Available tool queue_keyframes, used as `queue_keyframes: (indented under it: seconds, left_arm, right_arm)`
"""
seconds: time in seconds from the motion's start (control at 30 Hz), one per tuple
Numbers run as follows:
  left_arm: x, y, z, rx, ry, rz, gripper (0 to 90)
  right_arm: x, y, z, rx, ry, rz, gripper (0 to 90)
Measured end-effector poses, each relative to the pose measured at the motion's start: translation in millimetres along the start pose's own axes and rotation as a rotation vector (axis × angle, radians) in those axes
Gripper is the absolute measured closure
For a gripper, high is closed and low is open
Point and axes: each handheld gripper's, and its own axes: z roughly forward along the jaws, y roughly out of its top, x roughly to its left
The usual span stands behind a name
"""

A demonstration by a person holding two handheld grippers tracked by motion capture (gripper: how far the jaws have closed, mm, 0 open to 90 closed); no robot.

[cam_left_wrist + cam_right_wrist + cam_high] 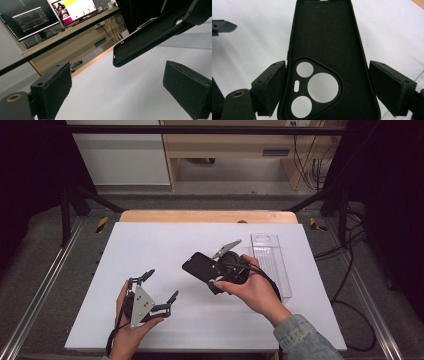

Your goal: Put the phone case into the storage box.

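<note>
A black phone case (200,266) with a triangular camera cut-out hangs above the white table mat, inner side toward the right gripper's camera (324,37). My right gripper (215,270) is shut on its camera end, a jaw pressed against each long edge (327,87). In the left gripper view the case (150,37) hovers tilted ahead and above, clear of the mat. My left gripper (162,284) rests at the front left of the mat, open with nothing between its jaws (115,92). One of its jaws (222,26) shows at the left edge of the right gripper view.
A clear plastic tray (270,260) lies lengthwise on the right side of the white mat (150,245), just beyond my right hand. The wooden table edge (200,216) runs along the back. Two monitors (75,8) stand on a desk beyond a black bar.
</note>
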Motion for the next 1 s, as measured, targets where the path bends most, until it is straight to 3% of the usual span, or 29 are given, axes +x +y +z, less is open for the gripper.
queue_keyframes:
  seconds: [0.07, 0.2, 0.3, 0.43, 0.57, 0.83, 1.0]
  left_arm:
    - [-7.2, 0.5, 1.9, -0.001, 0.001, 0.004, 9.3]
    - [-24.6, 0.7, 8.3, 0.019, -0.024, 0.094, 11.3]
    - [-30.3, 1.1, 9.7, 0.014, -0.014, 0.109, 12.8]
    - [-34.4, 1.7, 9.5, 0.018, -0.004, 0.175, 14.3]
    - [-35.8, 0.7, 10.4, 0.025, -0.008, 0.199, 17.7]
    - [-43.9, 0.0, 12.1, 0.041, -0.016, 0.297, 28.3]
    - [-44.7, -0.2, 12.3, 0.047, -0.021, 0.303, 33.4]
  right_arm:
    - [0.5, 1.5, -0.2, 0.008, 0.003, -0.011, 17.0]
    - [2.5, 3.0, 1.9, 0.021, 0.025, -0.01, 16.9]
    - [5.4, 3.9, 4.1, 0.032, 0.046, -0.012, 17.0]
    - [10.7, 6.2, 7.0, 0.042, 0.071, -0.018, 17.0]
    - [18.7, 9.0, 7.8, 0.054, 0.089, -0.03, 16.9]
    - [35.6, 14.6, 8.8, 0.068, 0.122, -0.083, 16.8]
    - [41.2, 15.7, 10.3, 0.074, 0.135, -0.101, 16.6]
